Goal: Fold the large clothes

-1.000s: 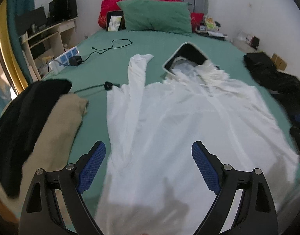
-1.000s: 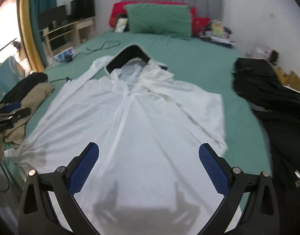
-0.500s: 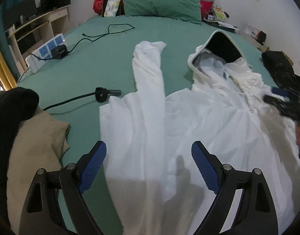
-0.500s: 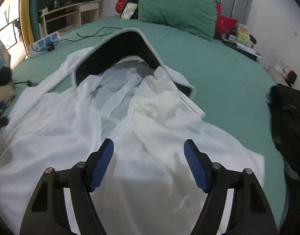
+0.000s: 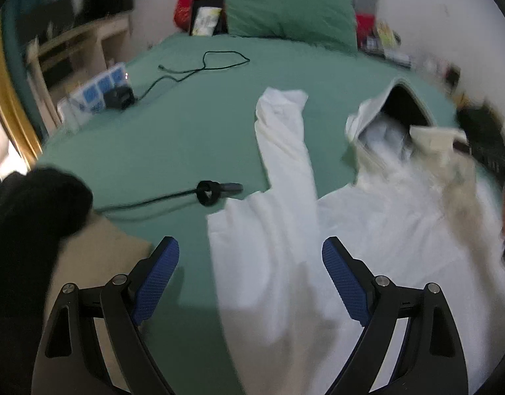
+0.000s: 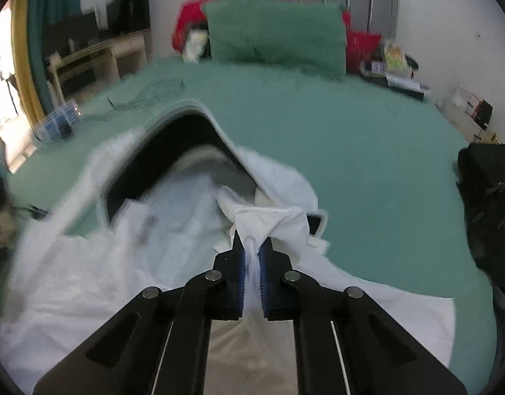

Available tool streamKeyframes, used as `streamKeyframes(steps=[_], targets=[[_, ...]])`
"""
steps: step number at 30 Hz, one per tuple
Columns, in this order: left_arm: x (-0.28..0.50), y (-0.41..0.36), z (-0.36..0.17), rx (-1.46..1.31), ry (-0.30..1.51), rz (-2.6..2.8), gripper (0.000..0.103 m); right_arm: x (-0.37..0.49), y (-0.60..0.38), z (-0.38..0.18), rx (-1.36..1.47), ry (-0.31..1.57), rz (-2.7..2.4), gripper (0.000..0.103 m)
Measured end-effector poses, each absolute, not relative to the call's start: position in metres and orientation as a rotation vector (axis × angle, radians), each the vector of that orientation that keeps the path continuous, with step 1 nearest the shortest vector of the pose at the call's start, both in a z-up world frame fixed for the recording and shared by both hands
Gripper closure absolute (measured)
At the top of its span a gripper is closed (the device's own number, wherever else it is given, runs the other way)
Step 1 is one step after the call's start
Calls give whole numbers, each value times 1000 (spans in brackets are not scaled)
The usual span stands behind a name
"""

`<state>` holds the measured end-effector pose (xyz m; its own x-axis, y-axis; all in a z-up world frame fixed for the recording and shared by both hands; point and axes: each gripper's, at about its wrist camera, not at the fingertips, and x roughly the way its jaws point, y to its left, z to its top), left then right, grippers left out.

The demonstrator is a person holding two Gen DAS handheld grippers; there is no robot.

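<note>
A large white hooded garment [image 5: 367,230] lies spread on the green bed [image 5: 186,138], its left sleeve [image 5: 285,151] stretched toward the headboard. The dark-lined hood [image 6: 173,151] lies open at the top. My left gripper [image 5: 250,263] is open and empty, hovering over the sleeve's shoulder end. My right gripper [image 6: 251,256] is shut on a bunched fold of the white garment [image 6: 268,220] just right of the hood, near the collar.
A black and beige clothes pile [image 5: 31,230] lies at the bed's left edge. A black cable with a plug [image 5: 209,192] lies beside the sleeve, and a power strip [image 5: 97,92] further back. Black clothing [image 6: 489,204] lies at the right. A green pillow [image 6: 275,33] is at the headboard.
My right gripper has moved forward to the collar and closed on a fold of the white garment. My left gripper stayed open and shifted slightly over the sleeve.
</note>
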<state>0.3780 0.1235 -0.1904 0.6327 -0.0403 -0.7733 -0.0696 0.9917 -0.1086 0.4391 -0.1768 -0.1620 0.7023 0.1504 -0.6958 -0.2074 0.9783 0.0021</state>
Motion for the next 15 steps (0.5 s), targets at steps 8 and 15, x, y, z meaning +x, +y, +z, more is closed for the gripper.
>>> streamKeyframes(steps=[8,15], targets=[[363,133,-175,-183,854,-10,11,359,-118,-132,-4,727,580,97],[358,158,-183,-217,884,23,11,313,-48,-226,-204,1032,575,29]])
